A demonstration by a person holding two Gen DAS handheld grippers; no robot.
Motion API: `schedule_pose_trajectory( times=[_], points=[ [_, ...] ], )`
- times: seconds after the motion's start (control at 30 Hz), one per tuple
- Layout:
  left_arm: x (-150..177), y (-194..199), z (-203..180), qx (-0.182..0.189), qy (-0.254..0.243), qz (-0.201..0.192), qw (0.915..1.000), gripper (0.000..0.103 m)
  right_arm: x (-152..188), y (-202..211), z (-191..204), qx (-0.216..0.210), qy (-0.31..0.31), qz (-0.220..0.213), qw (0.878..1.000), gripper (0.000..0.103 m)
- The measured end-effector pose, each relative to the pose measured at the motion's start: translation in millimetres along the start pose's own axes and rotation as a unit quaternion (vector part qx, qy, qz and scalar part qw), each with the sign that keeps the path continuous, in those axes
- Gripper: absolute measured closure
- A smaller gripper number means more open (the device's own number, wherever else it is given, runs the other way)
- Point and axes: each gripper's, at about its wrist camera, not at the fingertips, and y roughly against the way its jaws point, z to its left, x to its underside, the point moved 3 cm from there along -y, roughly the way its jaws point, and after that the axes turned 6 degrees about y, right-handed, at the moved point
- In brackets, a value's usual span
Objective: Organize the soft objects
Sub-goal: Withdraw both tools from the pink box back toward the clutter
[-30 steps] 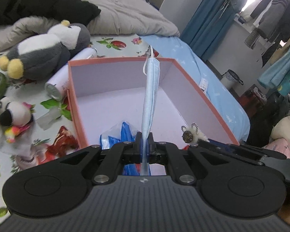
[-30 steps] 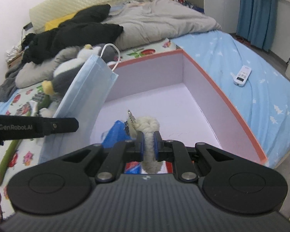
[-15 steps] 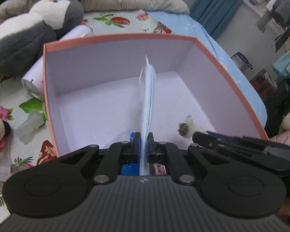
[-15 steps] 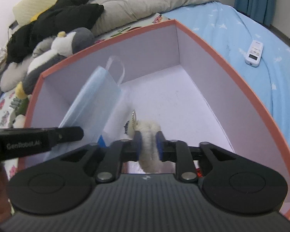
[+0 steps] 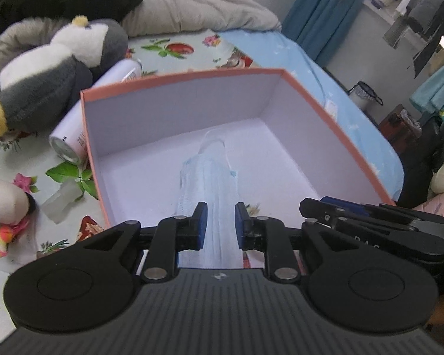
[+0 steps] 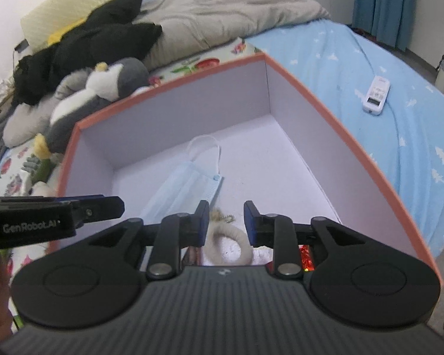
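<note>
Orange-rimmed box [image 5: 334, 124], pale lilac inside, on the bed — near wall and near floor hidden behind both gripper bodies. Blue face mask [image 6: 189, 183] lies on the box floor, its near end cut off by the tool; in the left wrist view it is blurred. Left gripper [image 5: 220, 222] angled down into the box, jaws opening, mask between the pads but not pressed. Right gripper [image 6: 226, 219] likewise tilted down, jaws apart; cream rope keychain [image 6: 225, 244] lies below them, loose, partly hidden. Penguin plush [image 5: 56, 71] outside the box's left wall; red item under the right tool, unidentifiable.
</note>
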Motion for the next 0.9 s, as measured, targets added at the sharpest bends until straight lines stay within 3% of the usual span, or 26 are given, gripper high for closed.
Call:
schedule_pose_trajectory(
  times=[0.4, 0.9],
  points=[
    [33, 103, -17, 0.017, -0.024, -0.052, 0.9982, 0.08, 24, 89, 21, -0.01, -0.001, -0.049, 0.999, 0.074],
    [106, 212, -6, 0.023, -0.026, -0.101, 0.9943, 0.08, 68, 170, 65, -0.013, 0.017, -0.095, 0.995, 0.074]
  ],
)
